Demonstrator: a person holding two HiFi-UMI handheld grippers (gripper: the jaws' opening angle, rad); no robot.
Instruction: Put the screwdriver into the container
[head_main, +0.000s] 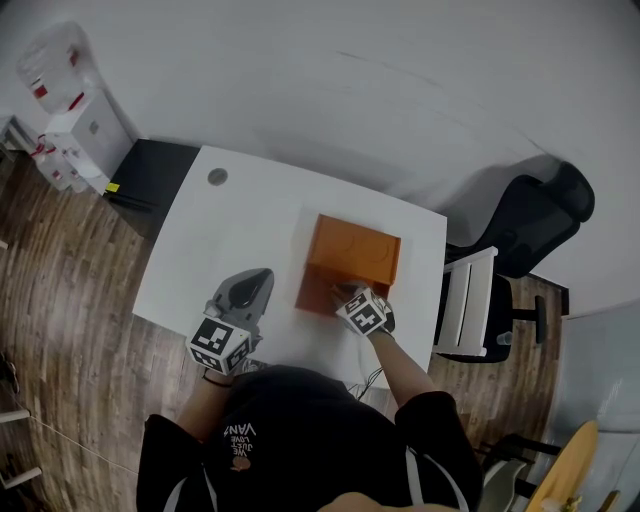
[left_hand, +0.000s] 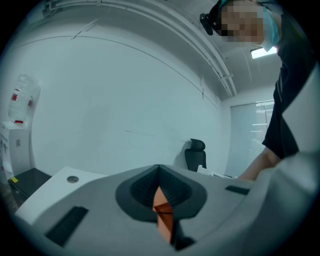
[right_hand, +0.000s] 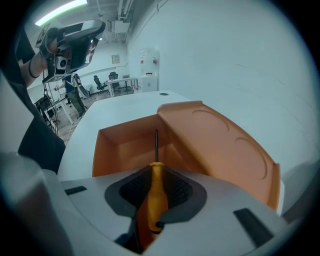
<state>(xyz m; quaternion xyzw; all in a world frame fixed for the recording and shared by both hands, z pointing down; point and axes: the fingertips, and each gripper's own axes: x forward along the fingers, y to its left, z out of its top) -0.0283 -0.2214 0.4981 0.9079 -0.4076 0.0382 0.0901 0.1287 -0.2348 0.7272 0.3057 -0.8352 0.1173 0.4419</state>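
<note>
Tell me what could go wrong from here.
The right gripper holds the screwdriver by its handle, with the shaft aimed at the inner wall of the container. Pushing forward may jab and shove it. The open lid rises close beside the jaws and could catch the gripper.

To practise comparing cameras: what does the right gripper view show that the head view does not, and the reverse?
Only the right gripper view: the right gripper shut on the yellow-handled screwdriver, its shaft pointing into the container's open inside. Only the head view: that gripper's marker cube and the black chair beside the table. Both: the orange container on the white table.
</note>
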